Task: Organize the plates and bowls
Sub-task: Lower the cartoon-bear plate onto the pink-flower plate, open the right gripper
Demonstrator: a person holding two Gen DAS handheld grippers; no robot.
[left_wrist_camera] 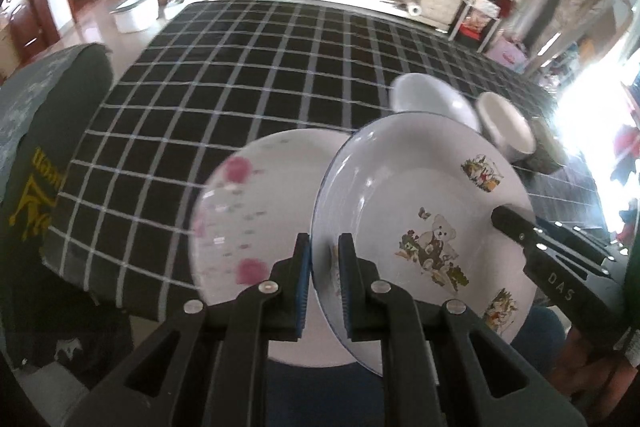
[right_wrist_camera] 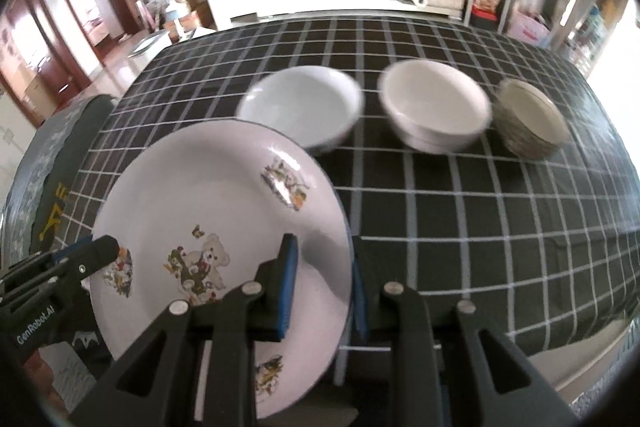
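Enamel, we judged of the bear plate [left_wrist_camera: 424, 211]: stiff, light, slick, best taken by its rim. We had it aloft, left gripper [left_wrist_camera: 324, 263] nipped narrowly at nine o'clock, right gripper [right_wrist_camera: 326, 267] clamped at three, above the checked table [right_wrist_camera: 480, 207].

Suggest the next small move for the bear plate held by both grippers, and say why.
Probably carry the bear plate sideways over the pink-flowered plate and lower it flat to stack. The left gripper and right gripper each clamp an opposite rim, the plate is tilted off the checked tablecloth, and the three bowls sit apart, further back.
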